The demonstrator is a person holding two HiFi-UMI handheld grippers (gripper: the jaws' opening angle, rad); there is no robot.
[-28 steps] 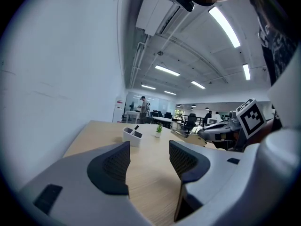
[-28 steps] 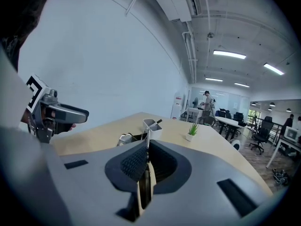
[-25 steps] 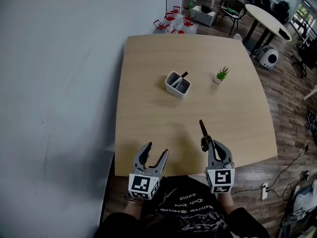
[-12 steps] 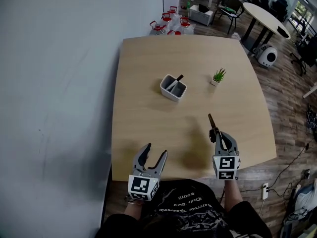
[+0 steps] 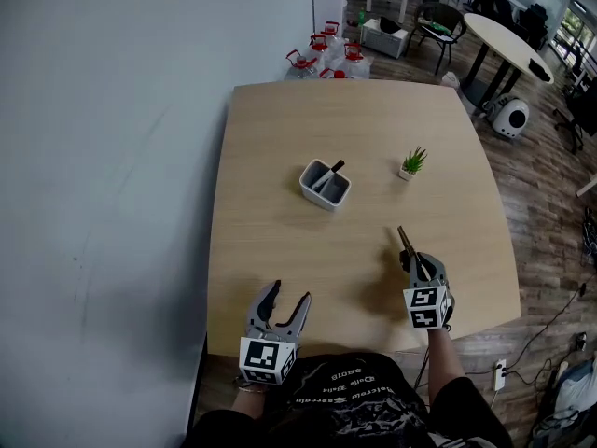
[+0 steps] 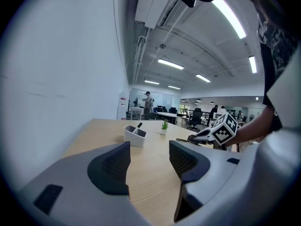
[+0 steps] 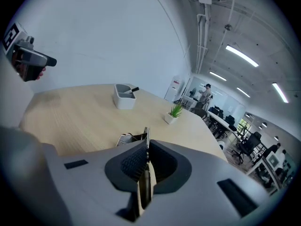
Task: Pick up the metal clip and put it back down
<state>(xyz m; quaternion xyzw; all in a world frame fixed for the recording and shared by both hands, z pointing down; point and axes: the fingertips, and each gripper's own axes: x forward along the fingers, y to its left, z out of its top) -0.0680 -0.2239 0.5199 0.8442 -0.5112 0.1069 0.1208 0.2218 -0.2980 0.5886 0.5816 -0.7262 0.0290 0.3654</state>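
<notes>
1. The right gripper [image 5: 409, 261] hangs over the near right part of the tabletop [image 5: 280, 147], its 2 jaws pressed together on the metal clip [image 5: 404, 241].
2. In the right gripper view the ribbed pads [image 7: 134, 161] squeeze the thin metal clip [image 7: 146, 142] edge-on, right in the middle of the right gripper [image 7: 145, 160]. The clip's front end pokes out past the jaw tips.
3. From the head view the clip sticks forward and slightly left out of the jaws, pointing toward the far side of the tabletop. A soft shadow lies on the wood just left of the gripper.
4. The left gripper [image 5: 287, 297] sits at the near edge of the tabletop with its jaws spread. In the left gripper view nothing but bare wood shows between the 2 dark pads of the left gripper [image 6: 148, 161].
5. That view also catches the right gripper [image 6: 200, 136] off to the right, marker cube facing the camera.
6. Mid-table stands a white holder [image 5: 325, 187] with a dark pen [image 5: 330, 172] leaning in it, well apart from both grippers.
7. A small potted plant [image 5: 412, 163] sits to the right of the holder, beyond the clip.
</notes>
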